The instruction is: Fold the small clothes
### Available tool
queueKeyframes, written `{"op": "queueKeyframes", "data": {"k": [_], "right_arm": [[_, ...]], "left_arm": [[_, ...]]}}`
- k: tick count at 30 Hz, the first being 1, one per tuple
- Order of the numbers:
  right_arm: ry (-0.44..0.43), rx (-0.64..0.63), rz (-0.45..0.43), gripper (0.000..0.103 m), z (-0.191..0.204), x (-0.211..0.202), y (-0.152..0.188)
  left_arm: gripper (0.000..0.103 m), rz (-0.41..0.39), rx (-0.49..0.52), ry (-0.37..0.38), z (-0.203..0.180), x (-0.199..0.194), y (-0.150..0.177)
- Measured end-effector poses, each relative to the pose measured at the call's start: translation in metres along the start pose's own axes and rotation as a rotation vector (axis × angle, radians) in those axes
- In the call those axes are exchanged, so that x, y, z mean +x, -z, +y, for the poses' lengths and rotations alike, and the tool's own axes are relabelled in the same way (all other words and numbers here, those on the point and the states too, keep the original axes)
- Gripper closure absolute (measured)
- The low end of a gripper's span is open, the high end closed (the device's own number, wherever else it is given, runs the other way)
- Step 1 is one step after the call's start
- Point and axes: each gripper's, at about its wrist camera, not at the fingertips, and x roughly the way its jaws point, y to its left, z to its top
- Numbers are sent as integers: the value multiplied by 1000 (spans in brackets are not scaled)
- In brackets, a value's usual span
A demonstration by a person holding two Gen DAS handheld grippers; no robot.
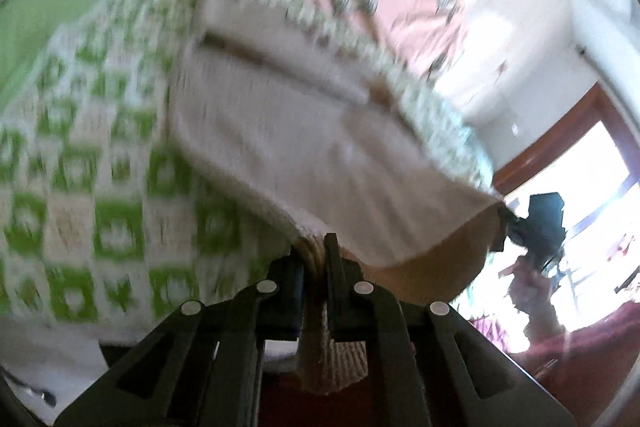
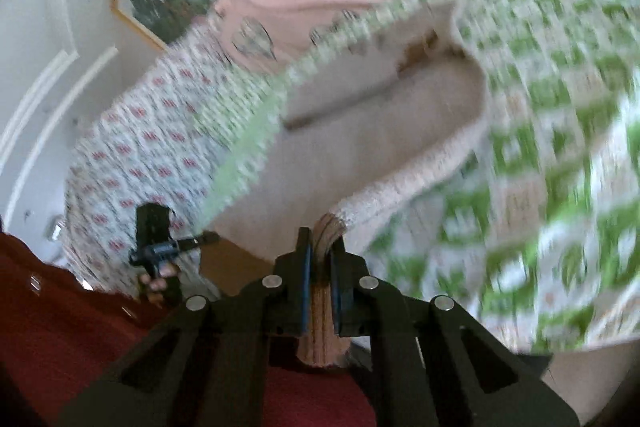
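The small pale garment [image 1: 304, 131] hung lifted over the green-checked bedspread [image 1: 80, 187], one gathered edge clamped in the left gripper [image 1: 316, 259], the opposite one in the right gripper [image 2: 322, 247]. It appeared light, limp and unslippery (frames blurred); hems judged the soundest hold

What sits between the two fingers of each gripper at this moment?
A bunched edge of the pale pink garment fills the gap in both. The left gripper shows it in the left wrist view, the right gripper in the right wrist view.
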Motion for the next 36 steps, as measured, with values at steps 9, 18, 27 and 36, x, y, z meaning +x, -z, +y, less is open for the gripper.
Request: {"op": "queueKeyframes", "data": {"k": [9, 18, 27, 36], "right_arm": [[-4, 4, -181, 94, -9, 20, -81], [124, 62, -247, 94, -57, 82, -182], [282, 100, -215, 94, -102, 148, -246], [400, 183, -130, 93, -155, 191, -256]], "left_arm": [[97, -226, 28, 31, 2, -4, -99], [97, -253, -5, -39, 36, 74, -203], [97, -211, -61, -119, 78, 157, -276], [94, -111, -91, -195, 116, 213, -293]]}}
